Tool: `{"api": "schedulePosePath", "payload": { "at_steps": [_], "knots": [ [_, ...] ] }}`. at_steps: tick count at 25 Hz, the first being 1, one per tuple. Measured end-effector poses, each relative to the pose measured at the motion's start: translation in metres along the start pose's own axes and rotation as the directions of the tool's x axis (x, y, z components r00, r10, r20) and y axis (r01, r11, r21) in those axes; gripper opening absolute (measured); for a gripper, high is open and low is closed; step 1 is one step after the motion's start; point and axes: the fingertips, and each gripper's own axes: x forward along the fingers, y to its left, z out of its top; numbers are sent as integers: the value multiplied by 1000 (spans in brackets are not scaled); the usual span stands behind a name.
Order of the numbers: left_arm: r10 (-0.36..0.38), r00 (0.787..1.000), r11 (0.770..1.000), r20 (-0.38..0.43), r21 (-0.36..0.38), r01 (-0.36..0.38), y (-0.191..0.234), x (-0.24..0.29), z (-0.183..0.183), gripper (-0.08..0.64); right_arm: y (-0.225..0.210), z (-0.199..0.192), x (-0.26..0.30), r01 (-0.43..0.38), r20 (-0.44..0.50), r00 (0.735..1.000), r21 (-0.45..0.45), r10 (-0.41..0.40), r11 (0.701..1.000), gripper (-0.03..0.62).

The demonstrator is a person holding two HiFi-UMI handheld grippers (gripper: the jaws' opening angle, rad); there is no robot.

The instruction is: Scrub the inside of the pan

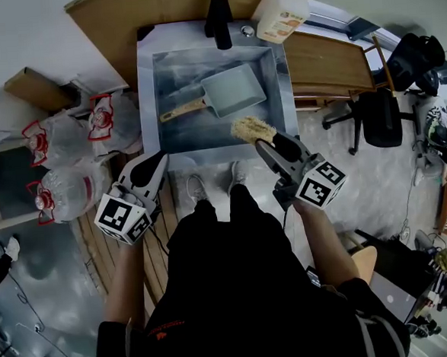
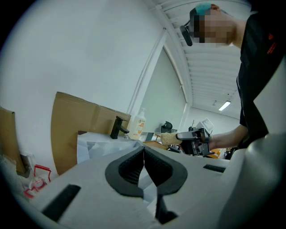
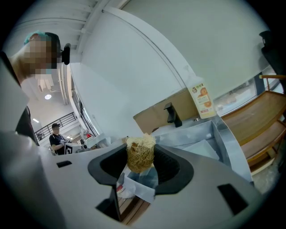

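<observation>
- Pan, rectangular and grey, lay inside the sink, toward the basin's far right part, open side up.
- Its wooden handle pointed toward the sink's left wall.
- Nothing touched the pan; both grippers were held at the sink's near edge.
- The right gripper was clamped on a yellowish, fibrous scrubber, which stuck out past the jaw tips over the sink's near right corner, apart from the pan.
- The right gripper view showed the scrubber pinched between the two dark pads, its frayed top standing above them.
- The left gripper hovered just outside the sink's near left corner; its jaws were pressed together with nothing between them.
- A black faucet stood at the middle of the sink's far rim, with a white soap bottle bearing an orange label just to its right.
- Brown cardboard leaned behind the sink.
- Clear plastic bags with red handles sat to the sink's left.
- A wooden bench stood to the sink's right, and a black office chair beyond that.
</observation>
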Motion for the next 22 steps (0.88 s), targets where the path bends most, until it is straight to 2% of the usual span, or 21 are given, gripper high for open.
{"api": "schedulePosePath", "payload": {
  "at_steps": [10,19,22],
  "knots": [
    [66,997,997,-27,-28,-67,0,39,-5,20,-45,22,15,-54,-40,998,-5,54,999,186],
    [155,987,986,-40,-58,-157,4,83,-7,20,-101,37,38,-111,-131,986,-22,107,994,186],
    [176,984,979,-17,-96,-177,4,95,-5,20,-115,39,50,-134,-166,978,-42,126,990,186]
  ]
}}
